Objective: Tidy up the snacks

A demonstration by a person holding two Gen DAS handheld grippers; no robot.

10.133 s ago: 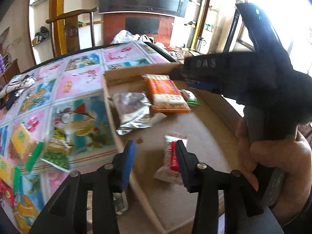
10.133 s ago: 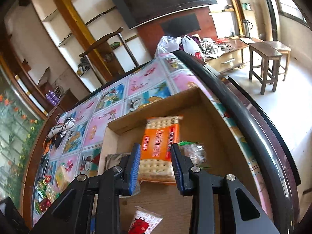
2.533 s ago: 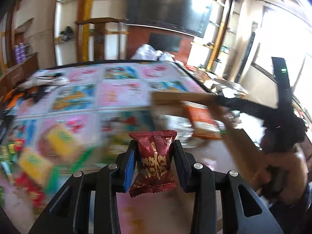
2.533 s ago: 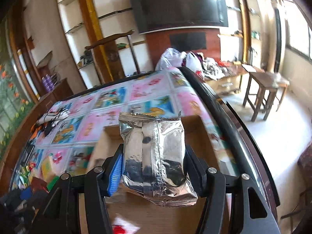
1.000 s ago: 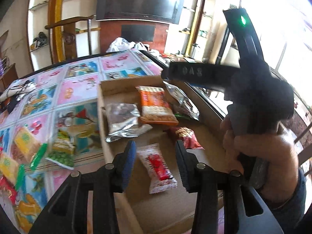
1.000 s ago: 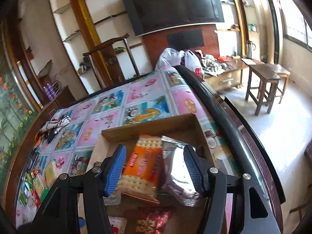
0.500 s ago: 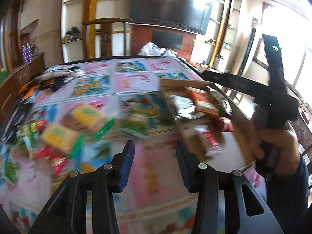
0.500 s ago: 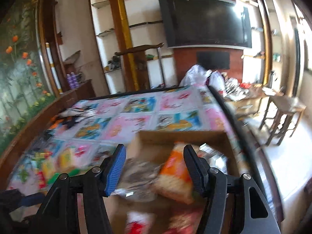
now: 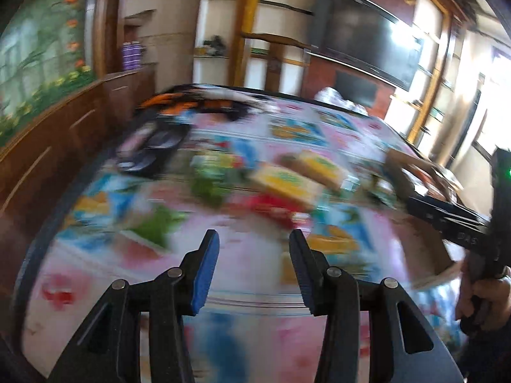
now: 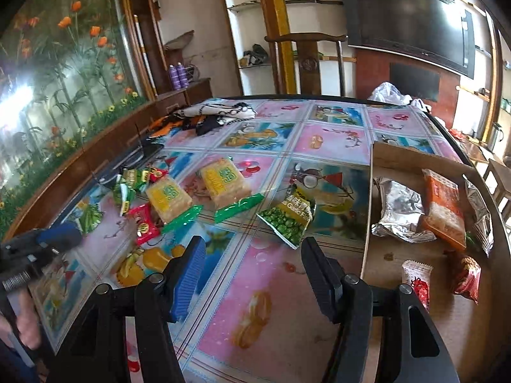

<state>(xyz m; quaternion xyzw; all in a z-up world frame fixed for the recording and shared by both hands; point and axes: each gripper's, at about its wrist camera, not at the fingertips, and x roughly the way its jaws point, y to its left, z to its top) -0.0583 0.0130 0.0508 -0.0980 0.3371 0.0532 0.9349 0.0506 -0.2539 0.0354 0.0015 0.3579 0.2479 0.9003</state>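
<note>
My left gripper (image 9: 252, 245) hovers over the blurred patterned table with its jaws opening and nothing between them. Blurred yellow packs (image 9: 287, 178) lie ahead of it. My right gripper (image 10: 252, 249) is open and empty, pointing at a green pea packet (image 10: 287, 217). Left of that lie two yellow packs (image 10: 223, 182), a small red packet (image 10: 145, 223) and small green packets (image 10: 127, 182). The cardboard box (image 10: 367, 210) at the right holds a silver packet (image 10: 399, 210), an orange cracker pack (image 10: 444, 207), a red-white candy (image 10: 416, 284) and a dark red packet (image 10: 468, 274).
A heap of cloth (image 10: 217, 115) lies at the table's far side, with dark flat things (image 10: 137, 156) near the left rim. A wooden chair (image 10: 306, 63) and white bags (image 10: 388, 94) stand beyond. A hand (image 10: 28, 328) holds the left gripper at the lower left.
The dark red packet and the silver packet that the grippers carried now lie in the box. Both grippers have swung left, away from the box and over the loose snacks. The left jaws stand wider.
</note>
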